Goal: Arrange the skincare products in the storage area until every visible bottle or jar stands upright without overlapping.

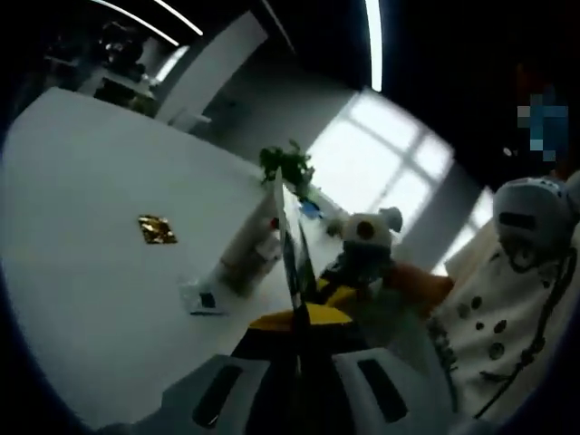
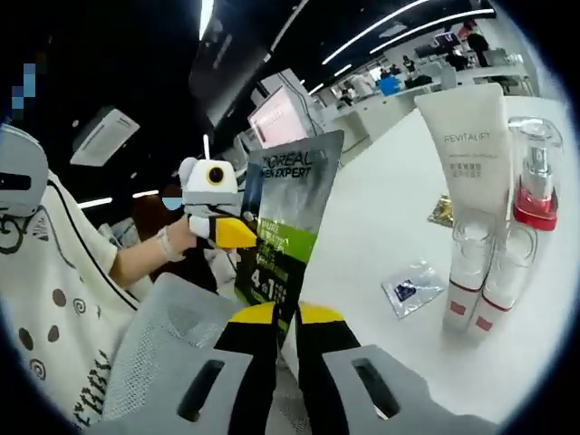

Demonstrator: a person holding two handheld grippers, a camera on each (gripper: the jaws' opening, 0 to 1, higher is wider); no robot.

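Bright window (image 1: 385, 172), ceiling strip lights (image 1: 372, 41), white table (image 1: 82, 236).

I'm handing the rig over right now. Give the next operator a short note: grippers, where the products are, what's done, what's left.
Right gripper: shut on the dark sachet pack, held up off the white table.
Left gripper: shut on the same pack's edge.
White tube and pump bottle stand upright, two small bottles upright in front of them.
Small clear sachet and gold packet lie flat on the table.
Left: set the pack down upright without overlapping the others.
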